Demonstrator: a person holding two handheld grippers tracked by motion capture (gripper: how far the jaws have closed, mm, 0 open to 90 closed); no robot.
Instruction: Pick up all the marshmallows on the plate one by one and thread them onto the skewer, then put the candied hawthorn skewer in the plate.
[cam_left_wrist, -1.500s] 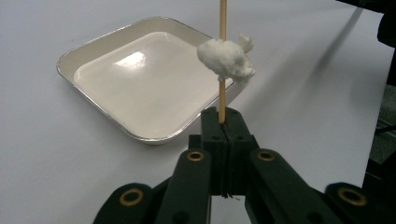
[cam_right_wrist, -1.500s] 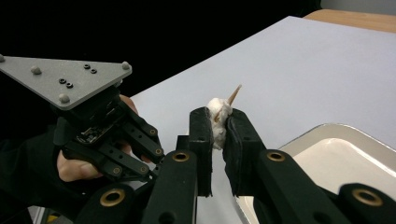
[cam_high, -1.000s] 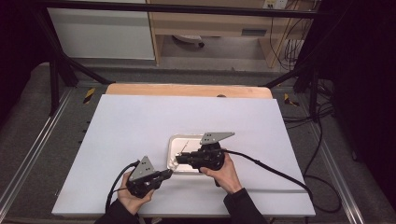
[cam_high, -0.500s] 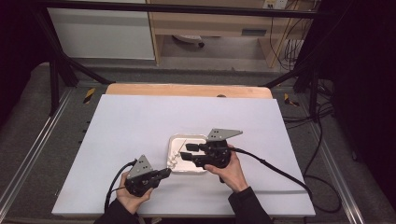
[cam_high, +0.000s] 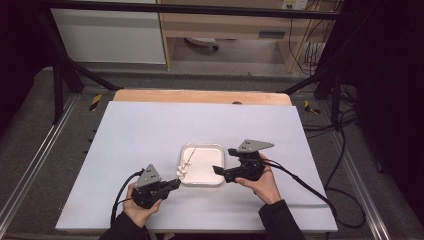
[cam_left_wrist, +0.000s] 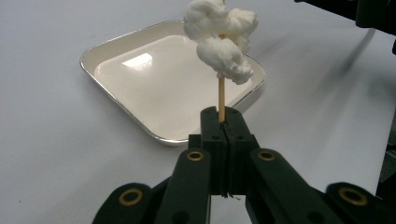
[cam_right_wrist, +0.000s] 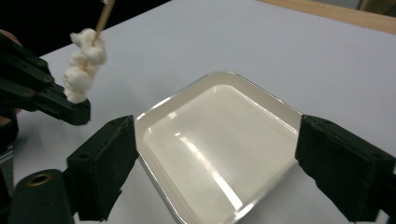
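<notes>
The left claw (cam_left_wrist: 223, 122) is gripping the lower end of a thin wooden skewer (cam_left_wrist: 222, 98), and its two black jaws are pressing tightly together on the stick. In the left gripper view the skewer is standing almost straight up from the jaws, so its long axis is running away from the claw. In the high view the skewer (cam_high: 189, 159) is slanting up and to the right from the left claw (cam_high: 176, 183), over the left edge of the tray (cam_high: 216, 150). White fluffy pieces, which look like marshmallows (cam_left_wrist: 219, 37), are sitting on the upper part of the stick, one lump above the other; how many there are, I cannot tell.

The tray (cam_left_wrist: 107, 44) is a shallow white dish with a metal rim, and it is lying flat on the pale tabletop (cam_high: 150, 130), between the two hands. Its inside is shining and nothing is lying in it.

The right claw (cam_right_wrist: 215, 165) is standing wide open just beside the right side of the tray; its jaws have just been opening, and nothing is being held between them. In the right gripper view the tray (cam_right_wrist: 280, 109) is lying past the two pads, and the marshmallows (cam_right_wrist: 84, 63) are hanging near the left claw (cam_right_wrist: 77, 112).
</notes>
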